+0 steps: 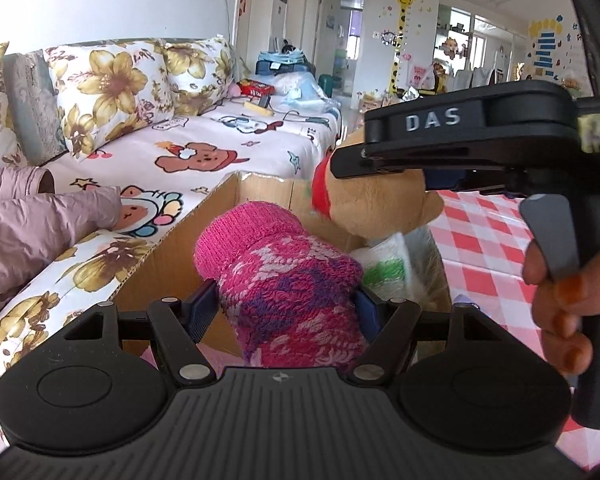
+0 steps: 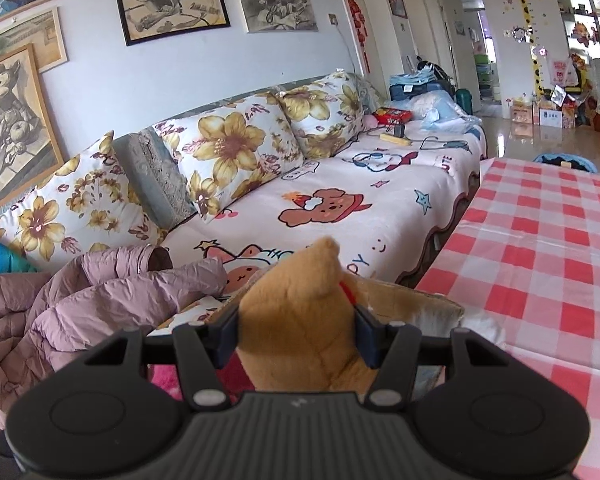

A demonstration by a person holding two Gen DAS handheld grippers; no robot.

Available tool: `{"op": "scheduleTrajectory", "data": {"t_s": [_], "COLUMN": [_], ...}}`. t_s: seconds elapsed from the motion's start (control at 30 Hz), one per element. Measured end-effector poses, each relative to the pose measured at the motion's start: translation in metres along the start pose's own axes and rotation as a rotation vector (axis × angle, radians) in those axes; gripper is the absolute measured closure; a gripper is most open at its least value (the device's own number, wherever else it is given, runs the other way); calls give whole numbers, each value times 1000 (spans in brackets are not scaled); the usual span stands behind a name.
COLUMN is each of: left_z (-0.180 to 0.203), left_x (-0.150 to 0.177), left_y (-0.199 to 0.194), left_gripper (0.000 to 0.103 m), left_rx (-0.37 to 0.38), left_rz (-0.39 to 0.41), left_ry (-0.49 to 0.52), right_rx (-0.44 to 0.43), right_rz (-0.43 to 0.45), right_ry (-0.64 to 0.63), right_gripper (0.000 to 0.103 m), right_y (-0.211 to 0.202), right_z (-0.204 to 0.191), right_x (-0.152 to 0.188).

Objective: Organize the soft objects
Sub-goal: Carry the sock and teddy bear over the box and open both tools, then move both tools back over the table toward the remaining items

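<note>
Your left tool point(image 1: 287, 304) pinches the pink sock point(image 1: 284, 280) and your right tool point(image 2: 296, 334) pinches the teddy point(image 2: 300, 320), both over the box point(image 1: 172, 248) just ahead, so neither is dropped in yet.

Two close wrist views facing sofa point(image 1: 240, 136), sharing cardboard box point(image 2: 420, 304)

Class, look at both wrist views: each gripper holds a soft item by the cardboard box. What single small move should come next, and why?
Probably lower the right gripper a little and let go: its fingers clamp the tan plush toy directly above the open cardboard box. The left gripper holds the pink knitted sock over the same box, so it can follow.
</note>
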State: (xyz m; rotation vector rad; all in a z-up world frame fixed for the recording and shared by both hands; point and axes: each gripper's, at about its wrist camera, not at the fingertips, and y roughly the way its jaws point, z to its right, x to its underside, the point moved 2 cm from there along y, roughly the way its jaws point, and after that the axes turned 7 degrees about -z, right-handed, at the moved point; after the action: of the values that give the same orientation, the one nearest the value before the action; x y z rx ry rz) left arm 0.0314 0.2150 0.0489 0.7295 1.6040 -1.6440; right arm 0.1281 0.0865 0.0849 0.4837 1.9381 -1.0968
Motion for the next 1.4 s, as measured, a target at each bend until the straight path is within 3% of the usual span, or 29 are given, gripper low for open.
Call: {"op": "scheduleTrajectory", "data": {"t_s": [0.27,0.37,0.43,0.67,0.87,1.07,1.4], "left_z": [-7,-10,-10,-10,-10,-8,-5], "left_x": [-4,-7,-7,-8,-8,-9,-10], "left_y": [7,9,6,-1,0,-6,-4], "left_gripper": [10,3,2,1,1,1,0], "left_rx": [-6,-2,-8,-33,-33,-26,2], "left_rz": [-49,-64,-44,4,22,67,101], "left_ry": [-3,-8,-2,7,8,-11,-17], "right_rx": [5,8,-6,67,169,283,308], "right_rz": [-25,-12,19,141,197,117,-44], "right_ry": [6,34,47,66,90,109,-23], "right_gripper": [45,33,24,21,17,15,8], "right_y": [20,16,7,-36,-66,-58,-13], "right_z": [5,9,12,24,51,84,98], "right_x": [4,4,5,6,29,70,111]}}
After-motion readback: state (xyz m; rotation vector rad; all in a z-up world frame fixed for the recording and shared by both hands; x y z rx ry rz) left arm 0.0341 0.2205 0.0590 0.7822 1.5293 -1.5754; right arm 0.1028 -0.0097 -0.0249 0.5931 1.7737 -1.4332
